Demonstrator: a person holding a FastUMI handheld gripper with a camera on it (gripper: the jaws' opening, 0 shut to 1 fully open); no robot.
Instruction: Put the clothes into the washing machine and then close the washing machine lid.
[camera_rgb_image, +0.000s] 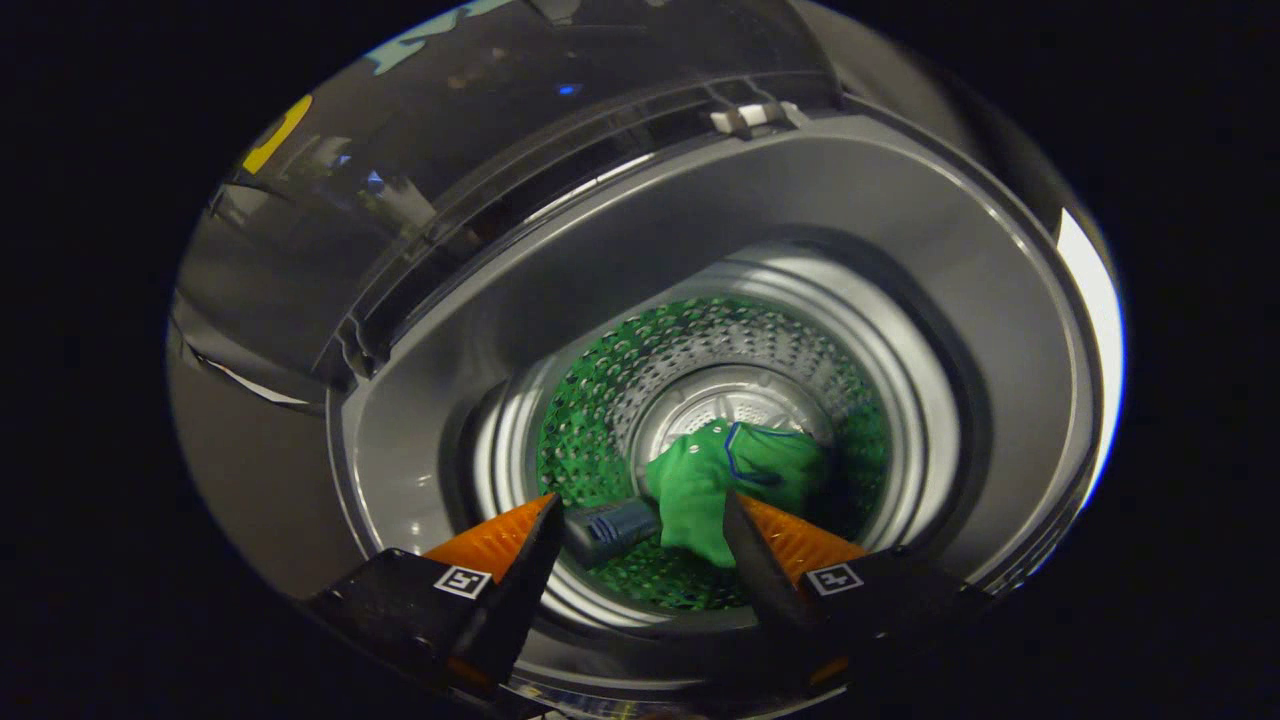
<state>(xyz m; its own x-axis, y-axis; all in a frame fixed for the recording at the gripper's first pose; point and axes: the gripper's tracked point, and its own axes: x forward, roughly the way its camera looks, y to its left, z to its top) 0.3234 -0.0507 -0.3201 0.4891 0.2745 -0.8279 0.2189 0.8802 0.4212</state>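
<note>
One green garment (735, 475), perhaps one hose (610, 528)

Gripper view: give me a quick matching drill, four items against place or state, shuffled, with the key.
Items:
1. green garment
2. washer lid
3. claw
4. dark grey-blue piece

Place or state:
A. raised, behind the tub opening
B. open, fingers apart over the tub, holding nothing
C. lying at the bottom of the drum
D. between the claw's fingers in the picture, down in the drum beside the garment

Pairs: 1-C, 2-A, 3-B, 4-D

Dim fisheye view, glare on drum (900, 400)
</note>
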